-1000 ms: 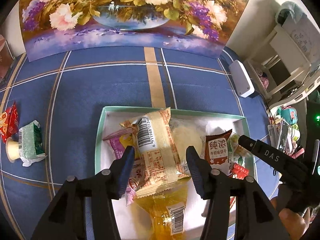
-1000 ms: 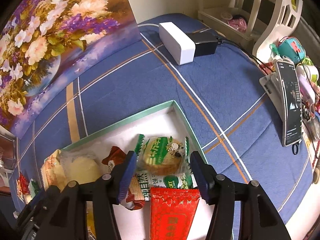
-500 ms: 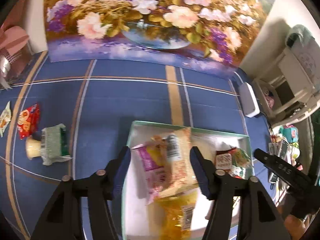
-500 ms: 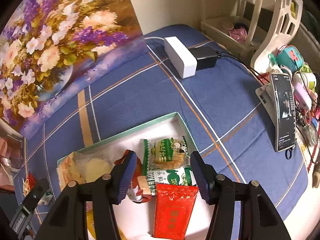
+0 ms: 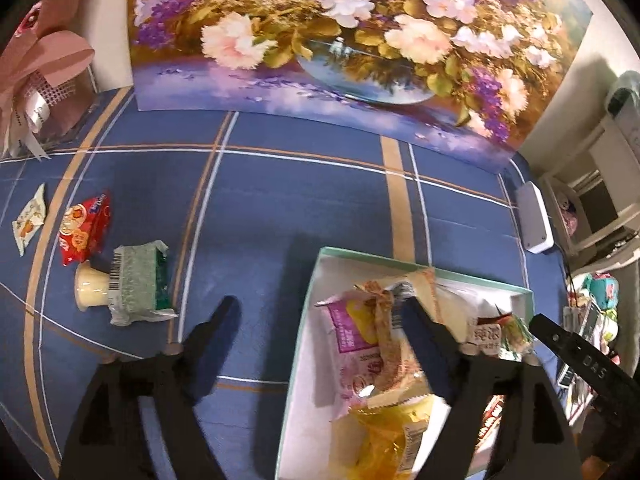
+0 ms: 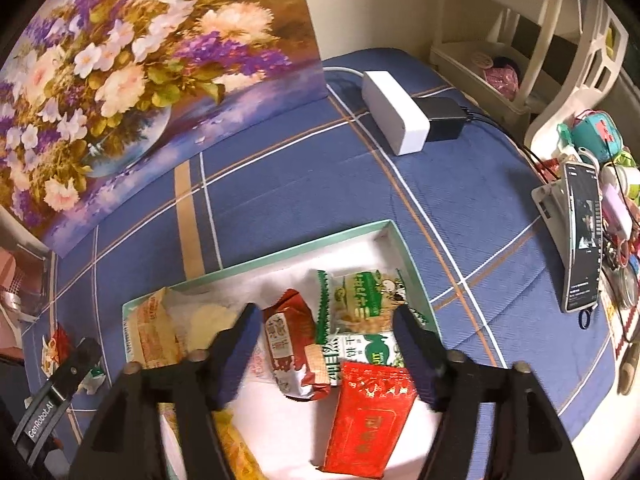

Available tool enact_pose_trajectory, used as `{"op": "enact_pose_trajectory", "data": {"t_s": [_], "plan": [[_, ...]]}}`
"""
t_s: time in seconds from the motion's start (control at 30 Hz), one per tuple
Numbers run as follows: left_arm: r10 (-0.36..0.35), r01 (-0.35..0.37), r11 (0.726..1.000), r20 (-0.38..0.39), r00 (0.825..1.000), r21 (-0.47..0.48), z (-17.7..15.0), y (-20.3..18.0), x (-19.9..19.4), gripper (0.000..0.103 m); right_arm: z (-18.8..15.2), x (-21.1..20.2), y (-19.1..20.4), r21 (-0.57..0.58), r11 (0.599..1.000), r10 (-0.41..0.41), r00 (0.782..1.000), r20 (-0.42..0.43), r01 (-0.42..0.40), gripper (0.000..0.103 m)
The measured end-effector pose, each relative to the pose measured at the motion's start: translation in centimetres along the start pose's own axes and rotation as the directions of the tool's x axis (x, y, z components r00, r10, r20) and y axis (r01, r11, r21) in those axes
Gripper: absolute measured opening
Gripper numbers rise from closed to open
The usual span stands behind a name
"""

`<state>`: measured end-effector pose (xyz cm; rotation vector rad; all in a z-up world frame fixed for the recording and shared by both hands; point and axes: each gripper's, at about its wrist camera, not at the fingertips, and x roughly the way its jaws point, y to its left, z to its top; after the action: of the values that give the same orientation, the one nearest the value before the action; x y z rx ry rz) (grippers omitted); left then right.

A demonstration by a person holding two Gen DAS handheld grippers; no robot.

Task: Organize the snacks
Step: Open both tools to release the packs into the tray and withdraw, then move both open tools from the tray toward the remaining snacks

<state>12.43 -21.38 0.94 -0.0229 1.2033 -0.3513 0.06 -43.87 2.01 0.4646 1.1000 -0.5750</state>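
Two hand-held grippers hang over a mint-rimmed white box (image 5: pixel 306 322) of snacks on a blue plaid tablecloth (image 5: pixel 280 200), a floral painting (image 5: pixel 340 40) propped at the far edge. The left gripper (image 5: pixel 316 320) stands with its jaws wide, having just been opening, and nothing is pinched between them: one finger hangs over bare cloth left of the box, the other over a tan-wrapped pastry (image 5: pixel 400 344) and a pink-and-yellow packet (image 5: pixel 352 328) lying inside. The right gripper (image 6: pixel 324 328) is likewise spread and empty after opening, above a red-brown packet (image 6: pixel 292 344), a green biscuit pack (image 6: pixel 368 296) and a red sachet (image 6: pixel 368 420) in the near right part of the box. The placing step looks finished for both hands. Loose snacks remain well to the left of the box: a green-wrapped snack (image 5: pixel 138 280) touching a small cream cup (image 5: pixel 90 286), a red packet (image 5: pixel 84 232) and a small pale sachet (image 5: pixel 30 220) farther left. The next move likely calls for the left gripper to swing left, drop over the green-wrapped snack with jaws astride it, and close without nudging the cup alongside.
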Motion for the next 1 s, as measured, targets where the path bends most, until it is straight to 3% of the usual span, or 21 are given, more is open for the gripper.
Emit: {"op": "enact_pose_trajectory", "data": {"t_s": [0.07, 0.13, 0.2, 0.63, 1.0], "plan": [[0.046, -0.046, 0.999, 0.032, 0.998, 0.001, 0.0, 0.2, -0.1, 0.096, 0.0, 0.1, 0.2, -0.003, 1.0, 0.003, 1.0, 0.001, -0.003, 0.082], [0.113, -0.114, 0.993, 0.064, 0.992, 0.006, 0.0, 0.4, -0.1, 0.096, 0.0, 0.2, 0.2, -0.003, 1.0, 0.005, 1.0, 0.001, -0.005, 0.098], [0.132, -0.132, 0.991, 0.063, 0.989, -0.002, 0.1, 0.9, 0.0, 0.096, -0.1, 0.3, 0.2, -0.005, 1.0, 0.014, 1.0, 0.005, -0.014, 0.103], [0.119, -0.118, 0.993, 0.077, 0.99, -0.013, 0.4, 1.2, -0.2, 0.096, -0.1, 0.5, 0.3, -0.004, 1.0, 0.017, 1.0, 0.004, -0.017, 0.103], [0.058, -0.054, 0.997, 0.095, 0.994, -0.047, 0.3, 2.5, -1.3, 0.096, -0.6, -1.0, 2.9, -0.054, 0.998, 0.029, 0.999, 0.021, -0.028, 0.103]]}}
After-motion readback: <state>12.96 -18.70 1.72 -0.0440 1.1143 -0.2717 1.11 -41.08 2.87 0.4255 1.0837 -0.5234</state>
